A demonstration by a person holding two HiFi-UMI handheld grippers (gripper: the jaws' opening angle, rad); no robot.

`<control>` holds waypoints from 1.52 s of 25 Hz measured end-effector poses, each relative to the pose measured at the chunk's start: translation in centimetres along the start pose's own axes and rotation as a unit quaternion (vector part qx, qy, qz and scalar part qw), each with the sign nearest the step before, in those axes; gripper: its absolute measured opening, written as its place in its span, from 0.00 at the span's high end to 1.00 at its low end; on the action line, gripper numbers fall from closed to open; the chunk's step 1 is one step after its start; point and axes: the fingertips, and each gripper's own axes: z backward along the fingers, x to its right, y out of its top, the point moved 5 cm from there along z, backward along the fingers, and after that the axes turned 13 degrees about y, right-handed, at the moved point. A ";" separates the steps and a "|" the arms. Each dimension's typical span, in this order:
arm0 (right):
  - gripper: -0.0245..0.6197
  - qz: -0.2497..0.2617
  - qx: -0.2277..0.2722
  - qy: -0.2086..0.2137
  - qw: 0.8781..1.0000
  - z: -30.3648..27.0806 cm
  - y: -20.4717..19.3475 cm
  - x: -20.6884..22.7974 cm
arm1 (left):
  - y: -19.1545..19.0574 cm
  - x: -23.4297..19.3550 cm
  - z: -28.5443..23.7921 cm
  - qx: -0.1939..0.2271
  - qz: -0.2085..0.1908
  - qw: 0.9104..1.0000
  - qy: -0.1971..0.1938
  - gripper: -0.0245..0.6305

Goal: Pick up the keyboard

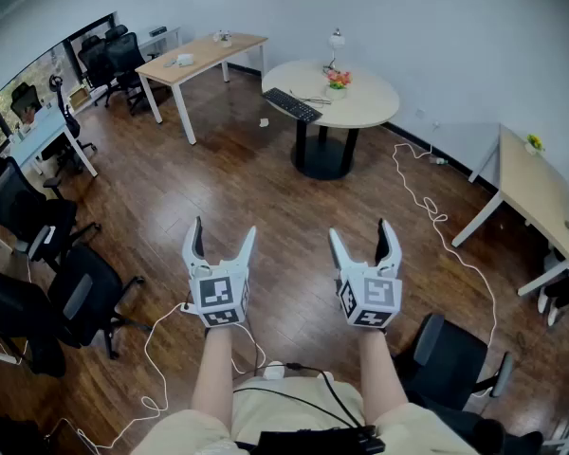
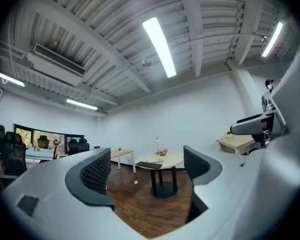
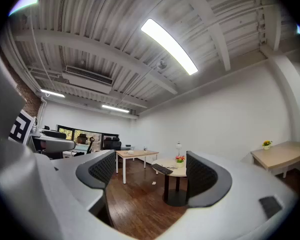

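The keyboard (image 1: 291, 105) was judged light, stiff, best pinched edgewise; left gripper (image 1: 224, 228) and right gripper (image 1: 359, 230) were held spread, empty.

Light: bright, from ceiling tubes (image 2: 160, 46).
Glare: soft sheen on floor (image 1: 266, 192).
Edges: fisheye bend; dark corners in gripper views.
Focus: room sharp, nearest parts soft.

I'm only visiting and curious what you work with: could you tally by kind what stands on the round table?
Flat black keyboard: 1
Small pot of pink and orange flowers: 1
Slim white table lamp: 1
Total: 3 on the round cream-topped table; a thin item beside the keyboard is too small to tell.
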 end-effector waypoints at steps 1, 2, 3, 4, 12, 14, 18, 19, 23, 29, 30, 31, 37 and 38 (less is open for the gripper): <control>0.23 0.001 0.000 -0.003 1.000 -0.2 -0.2 -0.3 | -0.1 -0.5 -0.1 0.001 0.001 1.000 -0.001 0.29; 0.23 0.002 0.001 -0.006 1.000 -0.5 -0.4 -0.7 | -0.2 -1.0 -0.2 0.002 0.002 1.000 -0.003 0.29; 0.23 0.003 0.001 -0.008 1.000 -0.8 -0.5 -1.1 | -0.3 -1.6 -0.3 0.003 0.003 1.000 -0.004 0.29; 0.23 0.003 0.002 -0.009 1.000 -1.1 -0.6 -1.7 | -0.4 -2.2 -0.4 0.004 0.003 1.000 -0.006 0.29; 0.23 0.000 -0.009 -0.005 1.000 -3.1 -1.1 -6.4 | -1.1 -6.0 -1.2 0.008 0.011 1.000 -0.027 0.29; 0.23 0.005 -0.019 0.001 1.000 -3.2 -1.5 -7.5 | -1.7 -6.6 -1.1 0.005 0.017 0.999 -0.030 0.29; 0.23 0.002 -0.034 0.006 0.999 -3.7 -2.5 -7.8 | -3.2 -6.4 -1.5 -0.011 0.025 0.999 -0.044 0.29; 0.23 0.000 -0.037 0.007 0.999 -3.9 -2.7 -7.7 | -3.6 -6.3 -1.7 -0.016 0.026 0.998 -0.046 0.29; 0.23 -0.009 -0.043 0.023 0.999 -5.3 -3.8 -7.6 | -4.8 -6.0 -2.7 -0.030 0.027 0.998 -0.046 0.29; 0.23 -0.024 -0.049 0.058 0.997 -9.5 -5.5 -4.8 | -5.6 -4.1 -6.2 -0.043 0.017 0.998 -0.038 0.29; 0.23 -0.026 -0.046 0.062 0.997 -10.3 -5.4 -4.0 | -5.4 -3.7 -7.1 -0.043 0.015 0.998 -0.035 0.29; 0.23 -0.027 -0.042 0.065 0.997 -11.1 -5.2 -3.1 | -5.1 -3.3 -8.2 -0.041 0.013 0.999 -0.032 0.29; 0.24 -0.024 -0.020 0.067 0.997 -14.7 -4.1 4.7 | -3.2 0.9 -14.9 -0.017 0.011 1.000 -0.017 0.29; 0.25 -0.028 -0.015 0.063 0.998 -15.1 -4.0 6.4 | -2.9 2.1 -16.0 -0.015 0.009 1.000 -0.022 0.29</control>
